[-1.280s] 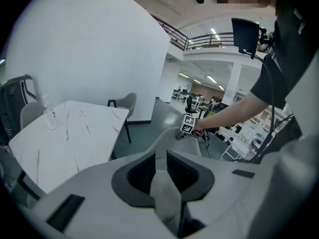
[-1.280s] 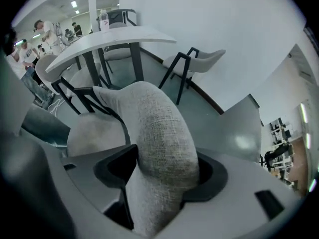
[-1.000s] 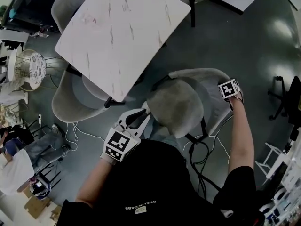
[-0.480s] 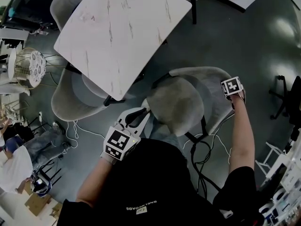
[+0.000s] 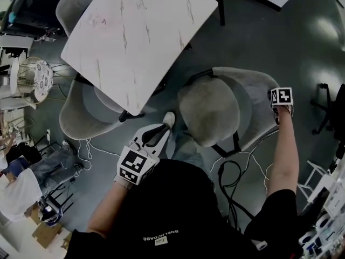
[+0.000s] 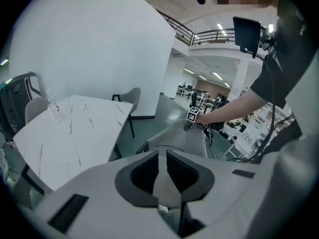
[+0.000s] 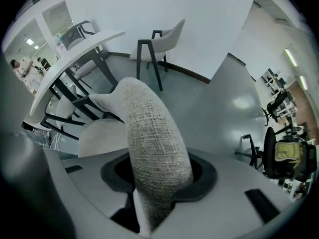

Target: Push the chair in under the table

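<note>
The grey fabric chair (image 5: 207,112) stands off the near right corner of the white marble table (image 5: 135,31), its seat out from under the top. My right gripper (image 5: 280,106) points steeply down onto the right end of the curved backrest (image 7: 149,128). Its jaws are closing, the woven fabric fills the space between them, and they grip it. My left gripper (image 5: 156,135) hangs low at the left of the seat, clear of the chair. A narrow empty gap shows between its dark pads (image 6: 144,173); the chair (image 6: 179,138) lies ahead of them.
A second grey chair (image 5: 81,117) is tucked under the table's left side and another (image 5: 75,4) stands at the far side. A wire side table (image 5: 32,80) is at the left. Cables (image 5: 232,171) lie on the floor behind the chair. A black office chair (image 5: 329,112) stands at the right.
The chair has slid to the right, away from the table corner, with my right gripper moving right on its backrest. The left gripper has stayed put.
</note>
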